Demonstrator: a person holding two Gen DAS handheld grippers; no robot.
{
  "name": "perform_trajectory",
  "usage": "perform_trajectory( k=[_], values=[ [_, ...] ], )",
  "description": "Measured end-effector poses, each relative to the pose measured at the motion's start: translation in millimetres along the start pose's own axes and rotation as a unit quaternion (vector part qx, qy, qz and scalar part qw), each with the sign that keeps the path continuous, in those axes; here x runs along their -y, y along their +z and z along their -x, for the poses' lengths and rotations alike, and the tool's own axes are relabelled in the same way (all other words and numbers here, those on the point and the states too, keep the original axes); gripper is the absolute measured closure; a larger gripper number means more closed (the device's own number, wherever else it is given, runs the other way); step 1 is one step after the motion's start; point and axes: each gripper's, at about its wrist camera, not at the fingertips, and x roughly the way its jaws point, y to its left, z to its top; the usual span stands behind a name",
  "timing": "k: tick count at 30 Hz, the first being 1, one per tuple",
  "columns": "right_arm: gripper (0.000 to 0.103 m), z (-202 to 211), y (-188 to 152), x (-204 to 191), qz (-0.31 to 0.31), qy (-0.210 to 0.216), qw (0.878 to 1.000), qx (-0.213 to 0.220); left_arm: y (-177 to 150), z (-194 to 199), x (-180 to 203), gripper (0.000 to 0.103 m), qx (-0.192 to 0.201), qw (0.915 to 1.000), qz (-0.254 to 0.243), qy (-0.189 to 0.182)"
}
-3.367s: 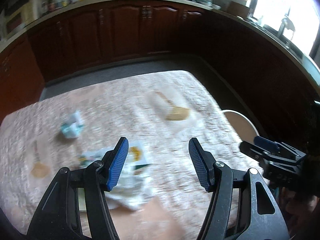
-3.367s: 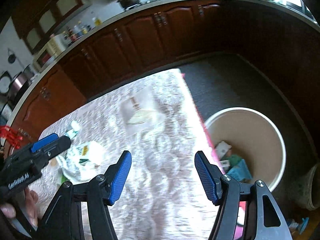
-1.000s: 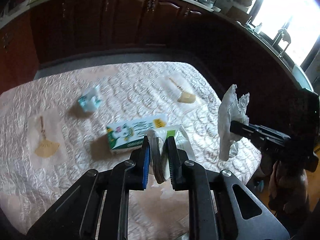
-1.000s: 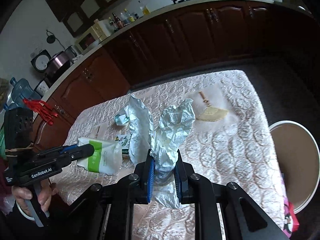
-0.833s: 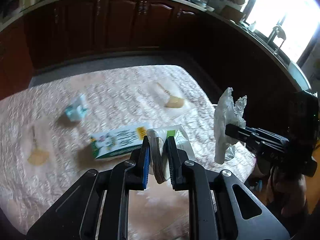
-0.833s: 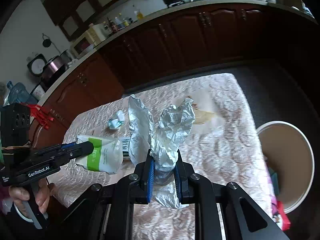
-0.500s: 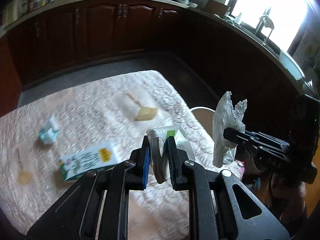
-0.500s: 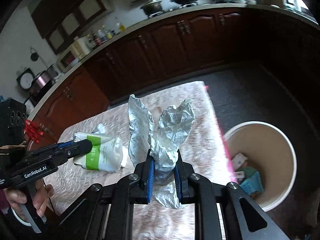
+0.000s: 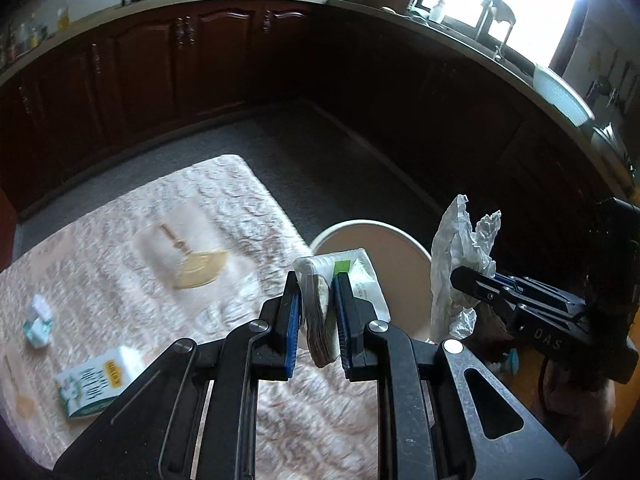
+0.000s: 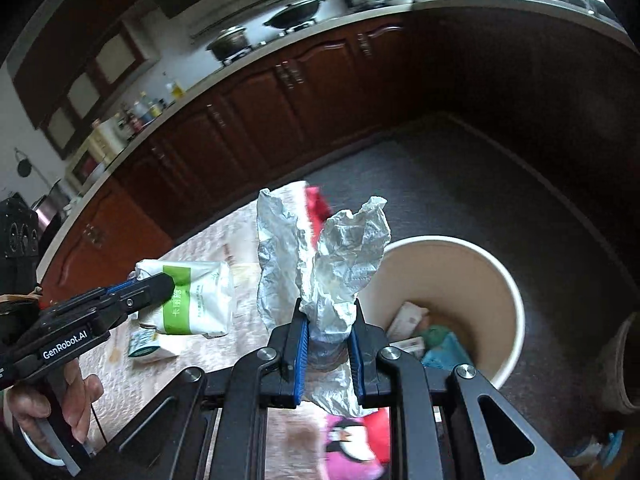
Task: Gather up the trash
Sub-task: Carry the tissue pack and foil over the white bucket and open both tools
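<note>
My left gripper (image 9: pixel 317 300) is shut on a white and green tissue pack (image 9: pixel 344 276) and holds it over the table's right edge, near a round beige trash bin (image 9: pixel 400 256) on the floor. It also shows in the right wrist view (image 10: pixel 192 304). My right gripper (image 10: pixel 327 328) is shut on a crumpled white wrapper (image 10: pixel 320 256), held just left of the bin (image 10: pixel 508 320), which holds several pieces of trash. The wrapper also shows in the left wrist view (image 9: pixel 456 264).
A table with a quilted cream cloth (image 9: pixel 120 280) carries a green and white carton (image 9: pixel 96 384) and a small crumpled teal wrapper (image 9: pixel 38 322). Dark wooden cabinets (image 9: pixel 200 60) ring the grey floor (image 9: pixel 340 168). A second container (image 10: pixel 624 364) stands right of the bin.
Both grippers have swung right, away from the table's middle toward the bin, each keeping hold of its item. Before that they closed on the tissue pack and the wrapper.
</note>
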Motion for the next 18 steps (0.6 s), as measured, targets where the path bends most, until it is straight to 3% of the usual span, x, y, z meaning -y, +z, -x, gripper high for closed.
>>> perform_trajectory(
  k=[18],
  values=[
    [0.086,-22.9,-2.5,68.7,-0.058,-0.062,0.996,-0.027,16.2,-82.7,39.5,0.089,-0.042,0.9989,0.006,-0.020]
  ],
)
